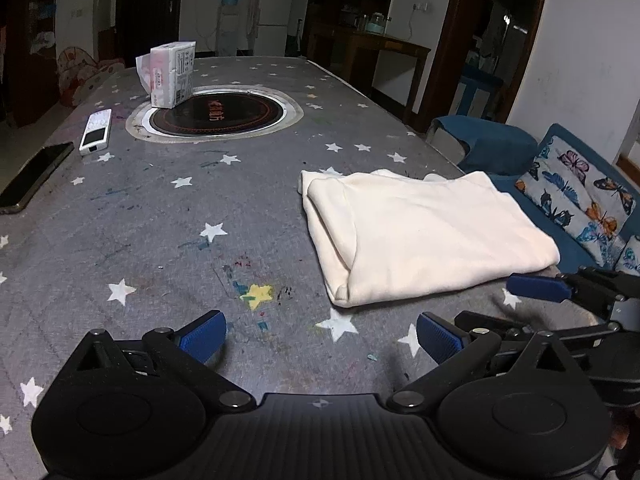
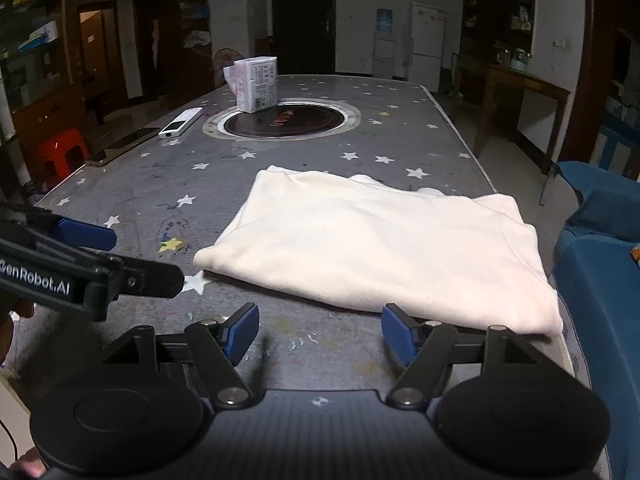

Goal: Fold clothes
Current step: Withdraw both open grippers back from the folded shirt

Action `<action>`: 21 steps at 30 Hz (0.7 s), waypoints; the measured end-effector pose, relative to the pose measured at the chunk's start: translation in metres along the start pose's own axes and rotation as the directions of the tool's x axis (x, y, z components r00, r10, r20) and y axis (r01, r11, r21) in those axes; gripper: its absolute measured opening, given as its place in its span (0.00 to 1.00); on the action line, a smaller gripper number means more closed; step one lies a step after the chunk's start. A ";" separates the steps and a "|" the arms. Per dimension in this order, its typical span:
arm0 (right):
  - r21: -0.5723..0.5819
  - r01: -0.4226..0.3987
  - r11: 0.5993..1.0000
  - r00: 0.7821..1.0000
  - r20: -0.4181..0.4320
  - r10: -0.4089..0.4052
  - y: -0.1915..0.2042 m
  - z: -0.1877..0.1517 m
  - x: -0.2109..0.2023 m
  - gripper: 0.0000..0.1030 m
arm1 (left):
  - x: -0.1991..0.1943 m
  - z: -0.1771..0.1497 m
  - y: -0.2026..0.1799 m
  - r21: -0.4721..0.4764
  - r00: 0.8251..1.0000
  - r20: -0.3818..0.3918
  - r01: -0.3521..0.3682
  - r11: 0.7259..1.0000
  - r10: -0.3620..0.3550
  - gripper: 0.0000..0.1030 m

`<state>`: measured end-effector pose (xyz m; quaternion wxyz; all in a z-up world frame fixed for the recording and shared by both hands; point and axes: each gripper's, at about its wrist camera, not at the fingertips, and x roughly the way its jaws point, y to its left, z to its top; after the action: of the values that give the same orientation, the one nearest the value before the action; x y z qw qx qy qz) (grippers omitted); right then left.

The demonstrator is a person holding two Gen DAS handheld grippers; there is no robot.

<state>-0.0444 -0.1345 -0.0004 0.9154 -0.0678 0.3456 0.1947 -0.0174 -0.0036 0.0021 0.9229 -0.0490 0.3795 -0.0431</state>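
Table (image 1: pixel 160 216): it is covered with a grey cloth printed with white stars, and a round black cooktop (image 1: pixel 218 116) is set in its far middle.
Garment (image 2: pixel 376 240): the cream cloth is laid folded on the near right part of the table, close to the right edge.
Tissue pack (image 1: pixel 173 74): it is stood at the far left rim of the cooktop.
Phone (image 1: pixel 34 178): it is laid at the left edge.
Remote (image 1: pixel 95 132): it is placed just beside the phone.
Left gripper (image 1: pixel 320 338): the jaws are spread wide, nothing is held between them.
Right gripper (image 2: pixel 320 332): the jaws are parted, nothing is gripped; the near edge of the garment is just beside the right finger.
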 end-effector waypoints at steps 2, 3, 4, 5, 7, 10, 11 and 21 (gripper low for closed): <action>0.009 0.008 1.000 1.000 0.002 -0.008 -0.001 -0.001 0.000 0.77 | -0.001 0.000 -0.003 0.014 1.000 0.005 -0.009 1.000 0.009 1.00; 0.013 0.013 1.000 1.000 0.003 -0.013 -0.002 -0.002 -0.001 0.77 | -0.001 -0.001 -0.004 0.020 1.000 0.009 -0.017 1.000 0.017 1.00; 0.016 0.015 1.000 1.000 0.002 -0.015 -0.003 -0.002 -0.001 0.78 | -0.002 -0.001 -0.006 0.027 1.000 0.014 -0.026 0.999 0.026 1.00; 0.019 0.016 1.000 1.000 0.002 -0.017 -0.004 -0.003 -0.001 0.79 | -0.001 -0.001 -0.007 0.032 0.999 0.016 -0.039 0.999 0.038 1.00; 0.029 0.021 0.999 1.000 -0.001 -0.021 -0.006 -0.004 -0.001 0.79 | 0.000 -0.001 -0.008 0.030 0.999 0.011 -0.054 0.998 0.054 1.00; 0.047 0.030 0.998 1.000 -0.008 -0.030 -0.009 -0.006 0.000 0.80 | 0.004 -0.001 -0.007 0.017 0.999 -0.011 -0.046 0.999 0.046 1.00; 0.054 0.033 0.998 0.999 -0.010 -0.032 -0.010 -0.006 0.000 0.81 | 0.005 -0.001 -0.007 0.016 0.999 -0.020 -0.039 0.999 0.039 1.00; 0.076 0.032 0.997 0.999 -0.010 -0.032 -0.011 -0.005 0.002 0.84 | 0.007 0.001 -0.011 0.038 0.998 -0.007 -0.055 0.998 0.055 1.00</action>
<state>-0.0418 -0.1455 -0.0060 0.9189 -0.0391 0.3555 0.1664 -0.0118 -0.0154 -0.0010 0.9230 -0.0211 0.3835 -0.0249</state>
